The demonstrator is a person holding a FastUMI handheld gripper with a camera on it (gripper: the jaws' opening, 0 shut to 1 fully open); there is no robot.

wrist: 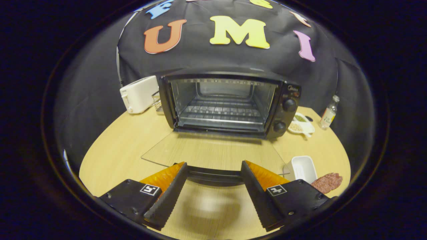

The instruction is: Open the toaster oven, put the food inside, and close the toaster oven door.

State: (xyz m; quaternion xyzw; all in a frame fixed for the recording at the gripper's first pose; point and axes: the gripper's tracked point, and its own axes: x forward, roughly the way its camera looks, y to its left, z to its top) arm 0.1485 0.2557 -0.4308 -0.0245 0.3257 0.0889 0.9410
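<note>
Wooden counter [116, 156], items from left to right. White toaster [138, 95], upright at the back, just beside the oven's left wall, with a small wire rack [156, 101] between the two. Black toaster oven [230, 103], centre back, cavity lit and bare save for its wire shelf; two knobs on its right panel. Glass door [213, 151], swung fully down, lying flat over the counter toward the viewer, its dark handle [213, 175] at the near edge. Hand-held gripper [213, 170], fingers spread wide, the handle lying between their tips, neither finger pressing it. White rectangular dish [303, 168], right of the door. Reddish food [327, 182], lying on the counter just beside that dish, outside the oven. Small plate of condiments [302, 124] and a clear bottle [328, 113], far right rear.
</note>
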